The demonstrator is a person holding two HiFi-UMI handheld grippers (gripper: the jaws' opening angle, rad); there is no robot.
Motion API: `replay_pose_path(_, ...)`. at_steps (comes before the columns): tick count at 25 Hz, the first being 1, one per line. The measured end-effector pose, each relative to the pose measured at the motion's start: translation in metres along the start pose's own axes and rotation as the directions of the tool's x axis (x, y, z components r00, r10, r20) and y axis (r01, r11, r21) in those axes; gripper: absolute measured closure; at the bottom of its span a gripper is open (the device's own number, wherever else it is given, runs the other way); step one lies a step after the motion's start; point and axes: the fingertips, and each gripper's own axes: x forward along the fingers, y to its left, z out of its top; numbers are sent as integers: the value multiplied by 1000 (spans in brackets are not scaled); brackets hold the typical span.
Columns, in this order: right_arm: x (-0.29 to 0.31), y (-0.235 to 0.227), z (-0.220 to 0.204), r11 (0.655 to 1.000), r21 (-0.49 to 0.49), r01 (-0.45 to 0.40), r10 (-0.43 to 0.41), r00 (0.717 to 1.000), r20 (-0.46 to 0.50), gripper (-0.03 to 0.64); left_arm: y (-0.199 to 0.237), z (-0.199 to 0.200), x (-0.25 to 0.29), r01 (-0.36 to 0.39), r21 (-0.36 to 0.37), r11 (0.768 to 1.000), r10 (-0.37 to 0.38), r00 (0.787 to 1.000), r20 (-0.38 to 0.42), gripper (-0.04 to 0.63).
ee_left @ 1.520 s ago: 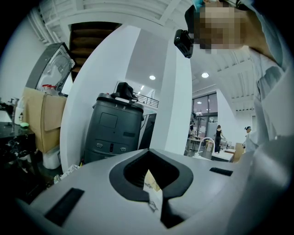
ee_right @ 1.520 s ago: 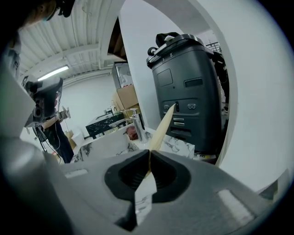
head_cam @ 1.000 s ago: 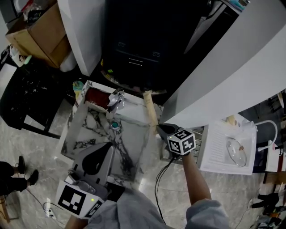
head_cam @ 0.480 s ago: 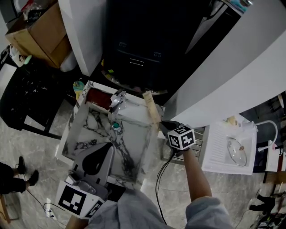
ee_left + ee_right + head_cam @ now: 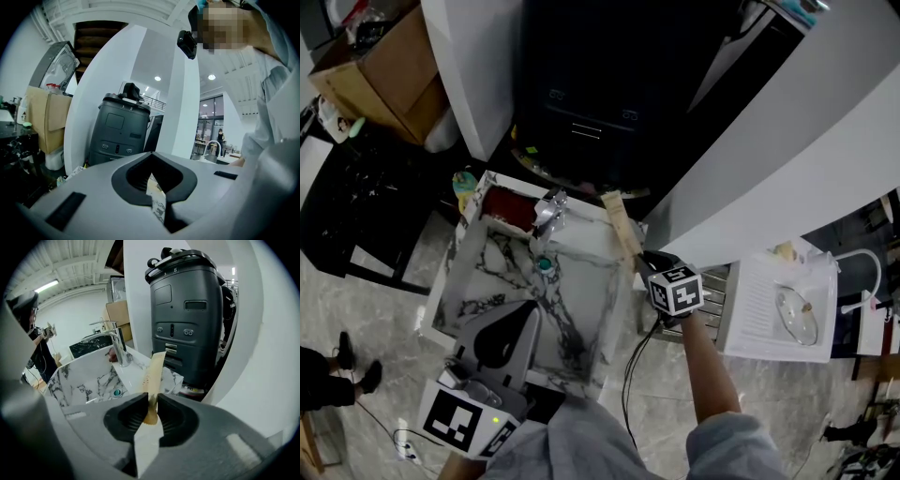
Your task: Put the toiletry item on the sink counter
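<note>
The toiletry item (image 5: 619,225) is a long flat tan tube; it lies along the right rim of the marble sink (image 5: 450,272), pointing towards the faucet (image 5: 548,211). My right gripper (image 5: 639,262) is at its near end. In the right gripper view the tube (image 5: 153,373) rises from between the jaws of the right gripper (image 5: 151,401); they have just been opening and stand open, a little off its sides. My left gripper (image 5: 528,311) hovers over the sink's near edge. The left gripper (image 5: 157,192) shows a narrow slit between its jaws, with nothing in it.
A teal drain plug (image 5: 544,265) sits in the basin. A dark grey machine (image 5: 600,84) stands right behind the sink, beside a curved white wall (image 5: 787,159). A red object (image 5: 502,202) lies behind the faucet. A second white sink (image 5: 787,309) is at the right.
The right gripper and its marker cube have shifted slightly up and left, towards the sink's rim, and the tube now lies along the rim. The left gripper has not moved.
</note>
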Motion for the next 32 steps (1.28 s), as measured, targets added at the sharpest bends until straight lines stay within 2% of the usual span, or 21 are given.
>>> replay_pose_path(4, -3, -7, 0, 998, 36, 43, -44, 999, 15, 520, 1, -1, -1, 11, -2, 1000, -11, 1000, -2, 592)
replay_pose_path(13, -18, -19, 19, 986, 109, 129, -141, 984, 109, 518, 4, -1, -2, 28, -1, 1000, -28, 1000, -7, 592)
replay_pose_path(20, -38, 7, 50, 985, 128, 116, -142, 965, 218, 523, 7, 3, -1, 61, 4, 998, -61, 998, -2, 592)
replay_pose_path(24, -57, 28, 68, 983, 150, 103, -144, 944, 296, 534, 9, 6, -3, 78, 10, 997, -78, 997, 3, 592)
replay_pose_path(25, -62, 32, 72, 982, 157, 106, -151, 938, 313, 570, 10, 7, -3, 81, 11, 997, -81, 997, 4, 592)
replay_pose_path(28, -78, 47, 86, 979, 177, 105, -164, 917, 364, 607, 12, 11, -5, 91, 13, 996, -91, 996, 9, 592)
replay_pose_path(32, -99, 71, 105, 979, 181, 92, -162, 893, 420, 612, 16, 15, -8, 103, 16, 995, -104, 994, 18, 592)
